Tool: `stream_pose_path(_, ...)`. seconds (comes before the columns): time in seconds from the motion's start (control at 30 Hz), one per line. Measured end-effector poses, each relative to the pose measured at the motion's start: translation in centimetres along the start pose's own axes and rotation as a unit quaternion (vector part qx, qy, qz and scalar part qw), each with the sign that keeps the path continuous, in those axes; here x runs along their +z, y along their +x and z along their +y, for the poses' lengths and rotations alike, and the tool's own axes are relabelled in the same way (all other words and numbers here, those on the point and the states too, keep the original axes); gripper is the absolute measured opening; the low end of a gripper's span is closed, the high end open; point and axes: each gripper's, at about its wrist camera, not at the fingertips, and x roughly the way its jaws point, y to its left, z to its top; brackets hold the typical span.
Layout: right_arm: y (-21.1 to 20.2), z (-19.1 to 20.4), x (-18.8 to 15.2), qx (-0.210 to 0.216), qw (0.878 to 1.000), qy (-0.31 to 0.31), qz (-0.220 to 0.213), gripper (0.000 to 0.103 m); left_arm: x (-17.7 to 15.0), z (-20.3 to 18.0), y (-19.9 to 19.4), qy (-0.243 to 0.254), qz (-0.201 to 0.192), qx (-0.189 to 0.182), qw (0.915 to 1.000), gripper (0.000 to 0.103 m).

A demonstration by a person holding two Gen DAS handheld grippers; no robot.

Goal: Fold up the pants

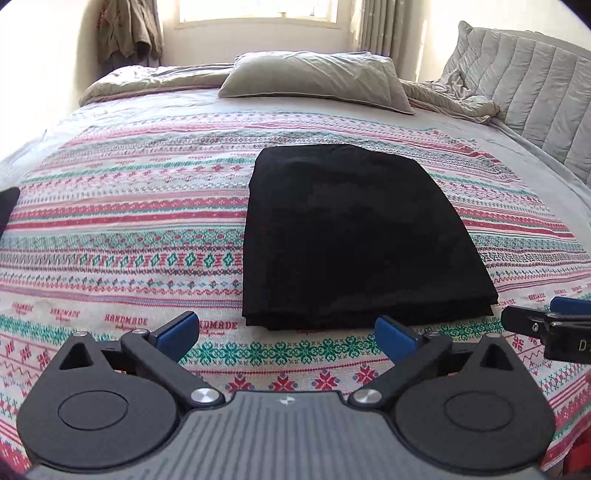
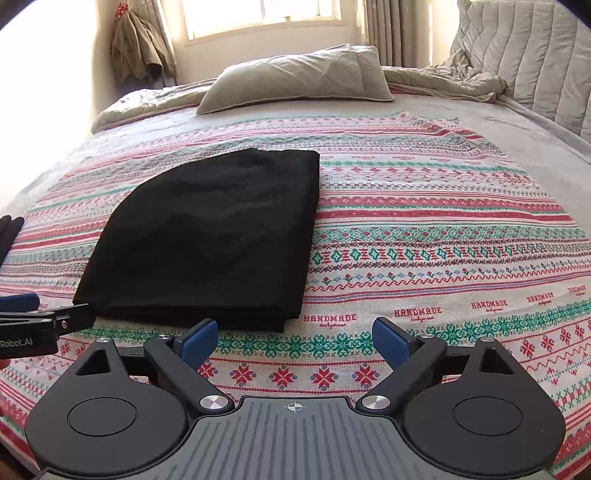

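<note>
pants: your black pants (image 1: 354,236) are already a flat, squared-off folded stack, lying on the patterned bedspread (image 1: 122,236) around the middle of the bed, layered edges on the near side

left hand-held gripper: your left hand-held gripper (image 1: 286,338) has its blue pads (image 1: 177,332) spread wide apart, nothing between them; it hovers just near of the stack's near edge, not touching the cloth

right hand-held gripper: your right hand-held gripper (image 2: 293,341) is also spread apart and holding nothing; the pants sit far-left of it, their near right corner just past its left pad

gripper vs gripper: from the left wrist view your right one pokes in at the right edge, close beside the stack's near right corner; from the right wrist view your left one shows at the left edge, next to the near left corner

far end: grey pillow (image 1: 317,79) and rumpled duvet (image 1: 450,98) well apart from the pants, window (image 2: 264,16) behind, padded headboard (image 1: 535,99) on the right

left edge: some dark thing (image 1: 8,206) peeking in, can't tell what it is
</note>
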Motion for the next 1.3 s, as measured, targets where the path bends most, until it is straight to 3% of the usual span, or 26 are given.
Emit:
stream_pose_path(0.1,0.1,0.6,-0.2,0.001,1.0,0.0,0.002,0.098,-0.5,-0.3,0.2,-0.01,0.017,0.012,0.9997,0.103)
stream_pose_path(0.27,0.2,2.1,-0.5,-0.017,0.999,-0.031,-0.003,0.102,-0.8,-1.0,0.1,0.007,0.003,0.059,0.9982,0.103)
stream_pose_path(1.3,1.4,3.0,-1.0,-0.026,0.999,-0.039,0.01,0.102,-1.0,-1.1,-0.2,0.012,0.0,0.062,0.998,0.103)
